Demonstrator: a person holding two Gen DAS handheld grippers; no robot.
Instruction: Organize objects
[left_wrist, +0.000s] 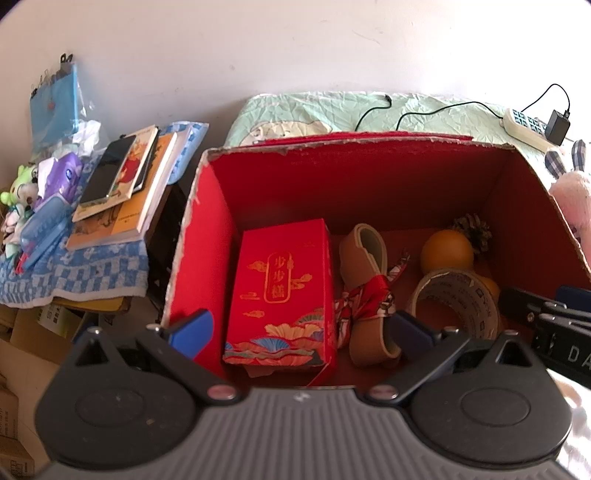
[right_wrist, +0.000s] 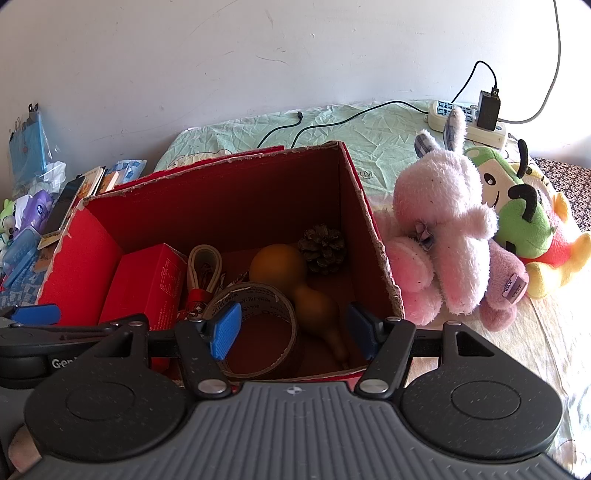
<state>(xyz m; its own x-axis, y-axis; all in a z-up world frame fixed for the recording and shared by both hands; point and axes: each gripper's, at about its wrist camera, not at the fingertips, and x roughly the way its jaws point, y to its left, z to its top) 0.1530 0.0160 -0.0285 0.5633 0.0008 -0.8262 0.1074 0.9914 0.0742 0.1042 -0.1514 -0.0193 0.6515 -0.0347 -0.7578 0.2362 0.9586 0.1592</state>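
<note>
Bed: green sheet (right_wrist: 369, 125), upper frame
Box (left_wrist: 210, 236): centre, holds red carton (left_wrist: 284, 288), tape (right_wrist: 255, 328), gourd (right_wrist: 280, 269), pinecone (right_wrist: 323, 249)
Left claw (left_wrist: 301, 326): spread, empty
Right claw (right_wrist: 291, 330): spread, empty

Your open room: back half of red box (left_wrist: 221, 206) floor, front crowded by red carton (left_wrist: 282, 291), tape roll (left_wrist: 458, 302), gourd (right_wrist: 291, 277), plush toys (right_wrist: 443, 229) flanking right wall.
</note>
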